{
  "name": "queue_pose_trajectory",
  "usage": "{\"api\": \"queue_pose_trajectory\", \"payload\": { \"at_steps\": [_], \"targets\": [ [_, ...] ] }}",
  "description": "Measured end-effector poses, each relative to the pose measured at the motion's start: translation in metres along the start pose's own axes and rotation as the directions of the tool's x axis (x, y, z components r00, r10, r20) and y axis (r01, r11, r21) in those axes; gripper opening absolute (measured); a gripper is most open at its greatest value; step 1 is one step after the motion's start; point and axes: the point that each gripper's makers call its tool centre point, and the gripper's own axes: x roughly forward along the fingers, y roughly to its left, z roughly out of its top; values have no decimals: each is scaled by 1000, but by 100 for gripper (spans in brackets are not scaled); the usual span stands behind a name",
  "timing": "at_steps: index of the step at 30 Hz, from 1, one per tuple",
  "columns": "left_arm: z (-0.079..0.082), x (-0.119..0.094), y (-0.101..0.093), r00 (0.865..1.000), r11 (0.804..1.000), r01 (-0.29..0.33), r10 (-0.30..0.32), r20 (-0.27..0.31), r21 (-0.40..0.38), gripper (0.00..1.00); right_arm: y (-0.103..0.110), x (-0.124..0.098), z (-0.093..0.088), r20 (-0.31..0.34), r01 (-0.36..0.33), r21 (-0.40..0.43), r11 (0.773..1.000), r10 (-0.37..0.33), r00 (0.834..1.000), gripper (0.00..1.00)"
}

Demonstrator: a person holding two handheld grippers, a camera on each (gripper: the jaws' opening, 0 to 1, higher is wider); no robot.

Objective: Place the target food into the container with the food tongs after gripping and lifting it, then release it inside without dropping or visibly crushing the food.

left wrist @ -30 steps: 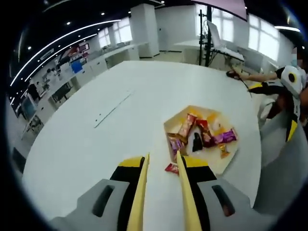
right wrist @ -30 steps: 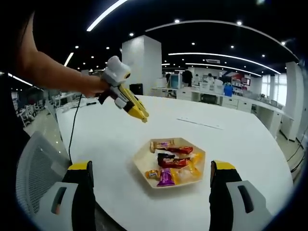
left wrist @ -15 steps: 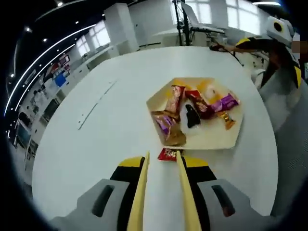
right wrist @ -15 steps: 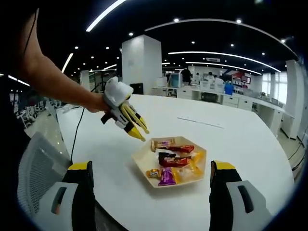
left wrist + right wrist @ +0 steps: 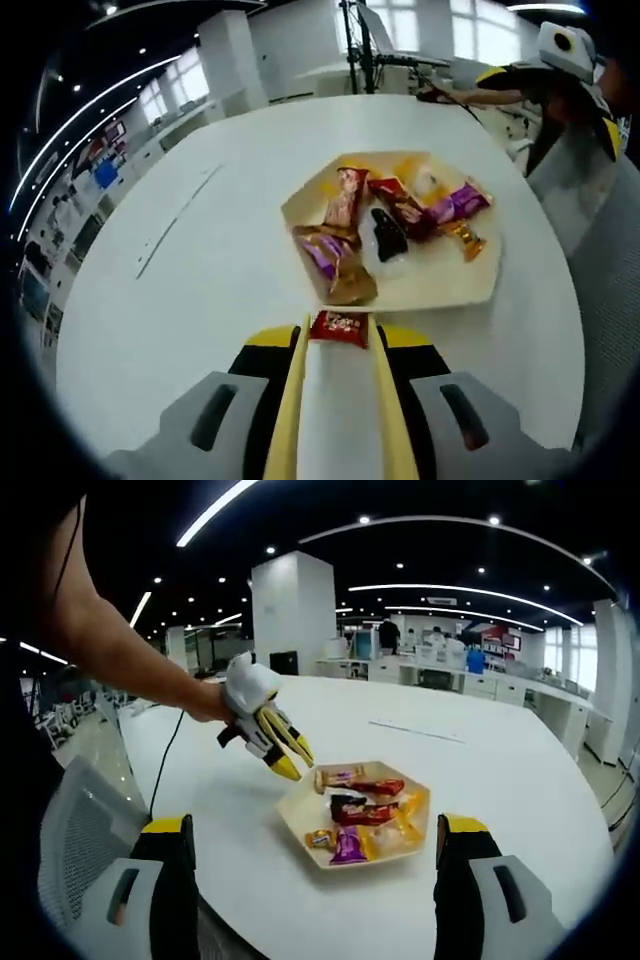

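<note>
A small red snack packet [image 5: 339,327] lies on the white table just outside the near rim of a beige hexagonal tray [image 5: 470,292]. My left gripper [image 5: 337,325], with yellow tong jaws, is open, its tips flanking that packet on both sides. Several wrapped snacks, purple, red, orange and black, lie in the tray. In the right gripper view a person's hand holds the left gripper [image 5: 288,763] tilted down at the tray's [image 5: 385,862] far left edge. My right gripper [image 5: 313,825] is open wide, well short of the tray, with nothing between its jaws.
The round white table [image 5: 200,260] spreads to the left of the tray. Grey mesh chairs stand at its edge [image 5: 75,840] [image 5: 600,240]. A black cable [image 5: 163,765] trails over the table. The person's arm [image 5: 120,645] reaches in from the left.
The left gripper has come down and forward; its tips now stand on either side of the red packet. The right gripper has stayed still.
</note>
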Motion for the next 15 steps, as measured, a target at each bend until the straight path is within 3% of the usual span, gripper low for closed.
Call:
{"api": "queue_pose_trajectory", "payload": {
  "at_steps": [2, 4, 5, 6, 7, 9, 15],
  "targets": [
    [-1, 4, -2, 1000, 1000, 11, -11, -9, 6, 26, 0, 0, -1, -2, -1, 1, 1000, 1, 1000, 99],
    [-10, 8, -11, 997, 999, 49, -50, -55, -17, 23, 0, 0, 0, -2, 1, 3, 1000, -1, 1000, 99],
    [-1, 9, -11, 999, 998, 51, -51, -4, -38, 22, -1, 0, 0, -1, 2, 4, 1000, -2, 1000, 99],
    [-9, 6, -8, 998, 998, 34, -36, -55, -46, 22, -1, 0, 0, -1, 2, 4, 1000, -2, 1000, 99],
    [-9, 6, -9, 998, 995, 38, -43, -53, -91, 21, -1, 0, 0, -1, 2, 4, 1000, -2, 1000, 99],
    [-7, 5, -11, 998, 998, 35, -37, -46, -53, 19, -1, 0, 0, 1, 2, 5, 1000, -2, 1000, 99],
    [-9, 4, -12, 998, 995, 29, -34, -59, -92, 18, -1, 0, 0, 2, 1, 3, 1000, -1, 1000, 99]
  ]
}}
